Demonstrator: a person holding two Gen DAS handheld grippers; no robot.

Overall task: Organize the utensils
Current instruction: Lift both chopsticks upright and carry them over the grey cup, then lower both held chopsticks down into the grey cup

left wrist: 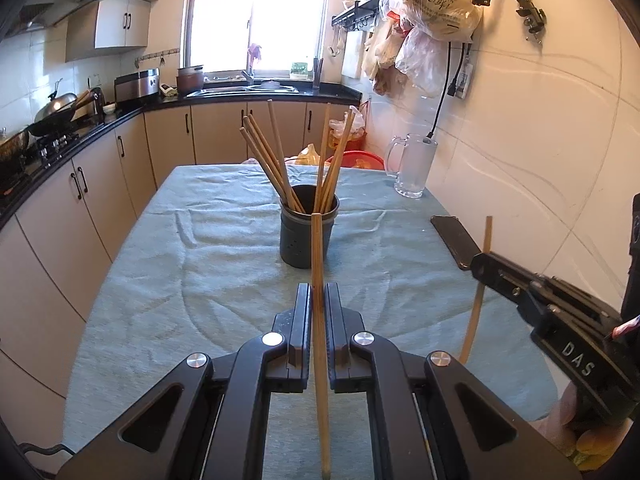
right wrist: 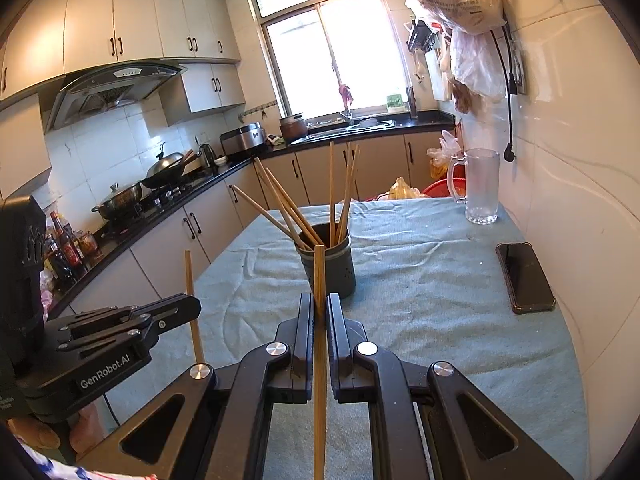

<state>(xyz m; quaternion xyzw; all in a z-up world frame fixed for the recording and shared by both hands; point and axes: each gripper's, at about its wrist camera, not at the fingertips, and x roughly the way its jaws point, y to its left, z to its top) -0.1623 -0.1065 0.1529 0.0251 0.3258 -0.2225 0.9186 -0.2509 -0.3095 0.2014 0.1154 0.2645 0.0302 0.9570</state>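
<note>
A dark round utensil holder (left wrist: 306, 236) (right wrist: 330, 268) stands mid-table on the pale green cloth, with several wooden chopsticks leaning out of it. My left gripper (left wrist: 318, 292) is shut on one wooden chopstick (left wrist: 320, 356), held nearly upright, its top just short of the holder. My right gripper (right wrist: 319, 302) is shut on another chopstick (right wrist: 319, 360), also upright in front of the holder. In the left wrist view the right gripper (left wrist: 478, 264) shows at the right with its chopstick (left wrist: 478, 300). In the right wrist view the left gripper (right wrist: 192, 306) shows at the left with its chopstick (right wrist: 193, 304).
A glass mug (left wrist: 412, 166) (right wrist: 480, 188) stands at the table's far right by the tiled wall. A black phone (left wrist: 456, 240) (right wrist: 524, 276) lies near the right edge. Kitchen counter with pots and stove (right wrist: 132, 200) runs along the left. Plastic bags (left wrist: 436, 8) hang on the wall.
</note>
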